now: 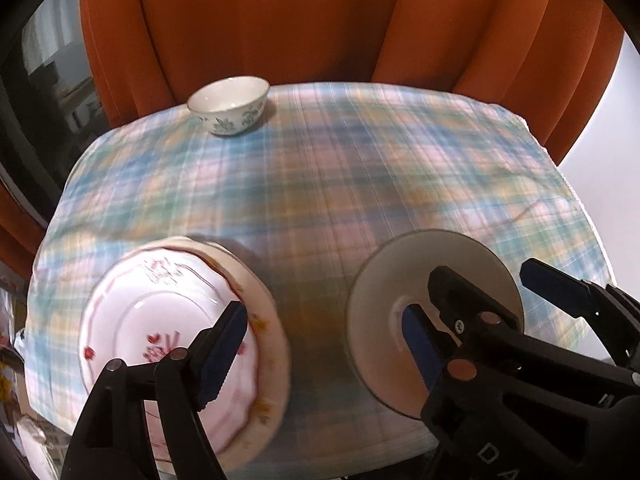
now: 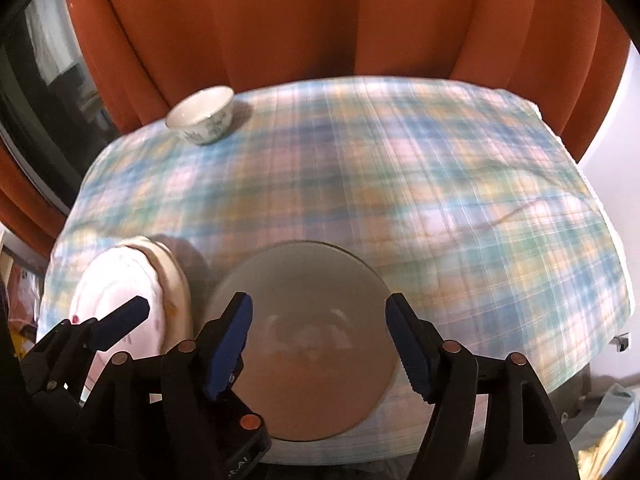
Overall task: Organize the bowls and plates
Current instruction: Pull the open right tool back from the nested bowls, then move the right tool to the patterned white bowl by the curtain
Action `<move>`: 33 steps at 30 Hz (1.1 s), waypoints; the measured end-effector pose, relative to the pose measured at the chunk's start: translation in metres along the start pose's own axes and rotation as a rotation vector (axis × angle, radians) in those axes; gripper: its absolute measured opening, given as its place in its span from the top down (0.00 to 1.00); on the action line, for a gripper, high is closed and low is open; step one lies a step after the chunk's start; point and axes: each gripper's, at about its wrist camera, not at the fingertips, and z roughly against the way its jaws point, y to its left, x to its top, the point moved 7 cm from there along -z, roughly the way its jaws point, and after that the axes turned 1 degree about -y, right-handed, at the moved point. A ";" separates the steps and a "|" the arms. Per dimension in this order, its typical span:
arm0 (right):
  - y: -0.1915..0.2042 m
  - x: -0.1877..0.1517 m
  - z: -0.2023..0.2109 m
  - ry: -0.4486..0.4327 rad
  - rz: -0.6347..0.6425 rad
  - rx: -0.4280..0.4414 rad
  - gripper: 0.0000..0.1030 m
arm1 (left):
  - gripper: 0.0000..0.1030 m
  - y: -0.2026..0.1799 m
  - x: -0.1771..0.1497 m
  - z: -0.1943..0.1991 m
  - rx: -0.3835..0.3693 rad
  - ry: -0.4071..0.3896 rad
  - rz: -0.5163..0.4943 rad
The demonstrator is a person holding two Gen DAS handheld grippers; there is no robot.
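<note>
My left tongs (image 1: pixel 320 344) stand spread wide with nothing in them, above the pink flowered plate (image 1: pixel 160 320) stacked on a cream plate (image 1: pixel 272 320). My right tongs (image 2: pixel 320 344) gape empty over the grey plate (image 2: pixel 304 344). A small bowl (image 2: pixel 202 118) sits far ahead on the checked surface (image 2: pixel 400 160).

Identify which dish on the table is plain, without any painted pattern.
The grey plate, nearest the right tongs. The stacked plates carry red flowers; the small bowl has green sprigs.
</note>
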 end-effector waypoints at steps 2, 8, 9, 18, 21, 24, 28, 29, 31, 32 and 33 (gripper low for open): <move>0.007 0.003 0.004 -0.008 -0.012 -0.008 0.27 | 0.21 0.006 0.002 0.004 -0.012 -0.006 -0.007; 0.032 0.010 0.015 -0.029 -0.031 -0.020 0.26 | 0.21 0.031 0.010 0.017 -0.029 -0.030 -0.023; 0.037 0.011 0.016 -0.033 -0.031 -0.017 0.26 | 0.21 0.036 0.011 0.019 -0.031 -0.034 -0.024; 0.090 0.030 0.022 -0.079 -0.026 -0.001 0.26 | 0.21 0.087 0.031 0.033 -0.007 -0.079 -0.026; 0.108 0.039 0.020 -0.079 -0.019 0.011 0.26 | 0.21 0.104 0.039 0.033 -0.003 -0.080 -0.012; 0.120 0.049 0.018 -0.084 -0.003 0.043 0.26 | 0.21 0.113 0.050 0.032 0.008 -0.087 -0.006; 0.130 0.068 0.011 -0.088 -0.006 0.042 0.26 | 0.21 0.124 0.067 0.029 0.033 -0.102 0.013; 0.132 0.073 0.009 -0.089 -0.005 0.047 0.26 | 0.21 0.127 0.072 0.028 0.039 -0.107 0.020; 0.136 0.085 0.004 -0.098 0.011 0.058 0.26 | 0.21 0.132 0.082 0.024 0.055 -0.113 0.038; 0.138 0.092 0.001 -0.102 0.021 0.062 0.26 | 0.21 0.134 0.087 0.022 0.064 -0.116 0.045; 0.139 0.097 -0.001 -0.105 0.030 0.064 0.26 | 0.21 0.136 0.091 0.019 0.075 -0.118 0.052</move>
